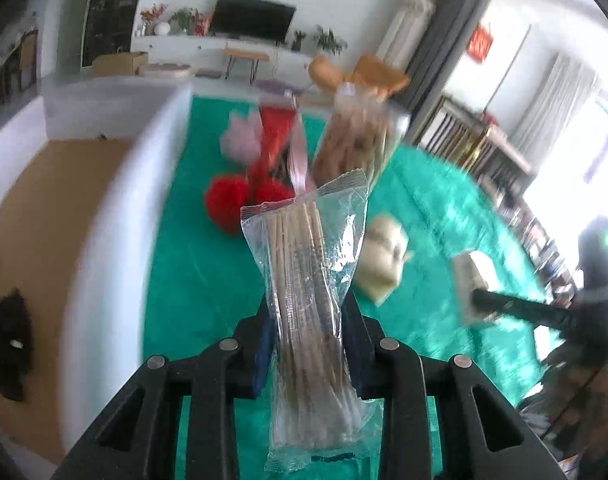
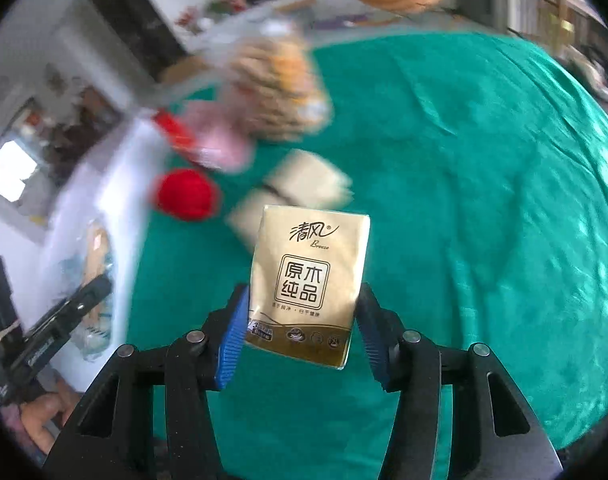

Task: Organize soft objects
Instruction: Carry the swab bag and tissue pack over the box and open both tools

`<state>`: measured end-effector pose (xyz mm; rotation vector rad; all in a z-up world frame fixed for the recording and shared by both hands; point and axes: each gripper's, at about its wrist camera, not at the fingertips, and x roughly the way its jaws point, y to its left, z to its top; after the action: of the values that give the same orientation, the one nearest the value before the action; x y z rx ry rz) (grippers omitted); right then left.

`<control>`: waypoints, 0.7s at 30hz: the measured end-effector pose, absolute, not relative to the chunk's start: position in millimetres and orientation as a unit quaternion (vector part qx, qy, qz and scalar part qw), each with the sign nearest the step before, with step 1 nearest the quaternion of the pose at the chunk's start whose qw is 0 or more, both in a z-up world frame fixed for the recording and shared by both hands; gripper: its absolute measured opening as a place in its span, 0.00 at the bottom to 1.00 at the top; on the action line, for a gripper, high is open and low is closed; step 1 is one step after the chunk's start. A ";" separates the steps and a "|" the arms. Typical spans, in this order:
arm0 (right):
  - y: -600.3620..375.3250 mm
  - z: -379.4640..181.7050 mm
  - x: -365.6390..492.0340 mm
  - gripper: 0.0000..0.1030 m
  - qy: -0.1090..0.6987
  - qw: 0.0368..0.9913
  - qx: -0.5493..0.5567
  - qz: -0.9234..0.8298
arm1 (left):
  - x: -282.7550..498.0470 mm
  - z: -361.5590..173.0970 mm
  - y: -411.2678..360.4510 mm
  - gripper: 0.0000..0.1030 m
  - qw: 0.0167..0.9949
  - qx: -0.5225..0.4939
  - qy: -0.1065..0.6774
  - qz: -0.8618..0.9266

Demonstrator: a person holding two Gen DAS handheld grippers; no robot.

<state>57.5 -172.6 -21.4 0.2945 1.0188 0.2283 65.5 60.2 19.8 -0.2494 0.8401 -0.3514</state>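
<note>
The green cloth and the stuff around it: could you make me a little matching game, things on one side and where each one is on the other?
Things:
1. clear packet of sticks
2. gold tissue pack
3. red pompom
4. green cloth

Places:
A. lying on the cloth, near its left side
B. pinched in the left gripper
C. spread under everything
D. between the pads of the right gripper

Pairs: 1-B, 2-D, 3-A, 4-C
</note>
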 end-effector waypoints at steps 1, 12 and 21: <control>-156.4 -8.4 56.8 0.53 0.477 0.858 0.140 0.132 | 60.9 35.7 75.0 0.30 0.897 -0.125 0.390 -0.165; 90.2 68.9 46.2 0.63 0.430 0.818 0.086 0.372 | 30.7 72.3 264.1 0.99 0.919 -0.095 0.367 0.109; 65.5 36.0 40.4 0.67 0.403 0.862 0.051 0.303 | 25.8 58.5 253.9 1.00 0.916 -0.119 0.373 0.089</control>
<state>40.4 65.5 36.0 0.1070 0.8455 0.6352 25.8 253.9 58.5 -0.2458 0.7684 0.1826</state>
